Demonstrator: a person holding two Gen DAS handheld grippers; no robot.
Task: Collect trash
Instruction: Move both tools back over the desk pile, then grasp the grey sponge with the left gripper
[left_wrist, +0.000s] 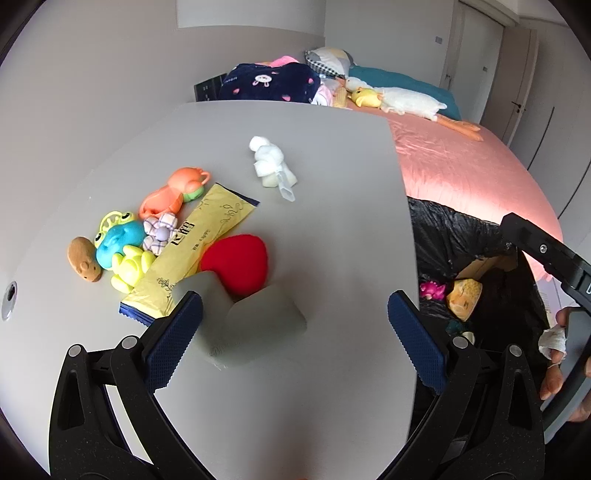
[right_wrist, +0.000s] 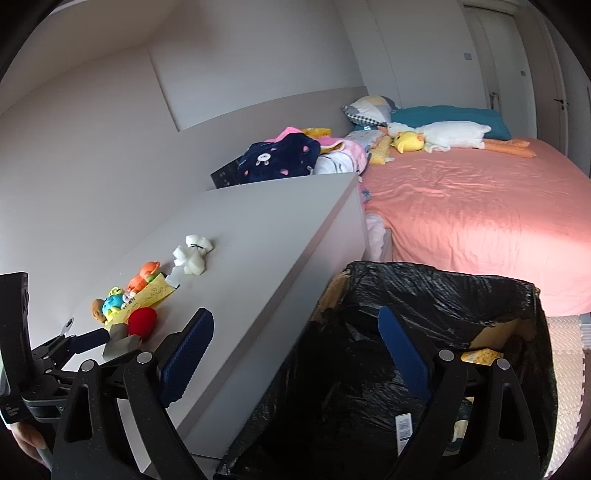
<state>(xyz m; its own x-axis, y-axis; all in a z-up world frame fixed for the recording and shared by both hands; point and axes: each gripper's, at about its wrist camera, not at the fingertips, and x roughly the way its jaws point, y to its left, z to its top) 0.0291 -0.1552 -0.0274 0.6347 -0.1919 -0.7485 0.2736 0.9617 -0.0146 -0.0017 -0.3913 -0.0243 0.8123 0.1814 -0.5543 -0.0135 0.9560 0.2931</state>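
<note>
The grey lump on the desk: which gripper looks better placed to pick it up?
Probably the left gripper: the grey lump lies between its open jaws on the desk. The right gripper, also open, hangs at the desk's edge by the trash bin.

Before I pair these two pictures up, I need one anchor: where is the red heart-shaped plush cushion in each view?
Left wrist view: red heart-shaped plush cushion sits left of centre on the grey tabletop, just beyond the grey wedge.
Right wrist view: it appears small at lower left, on the same tabletop's near end.
Shared landmark: the yellow printed packet lying beside it.
</note>
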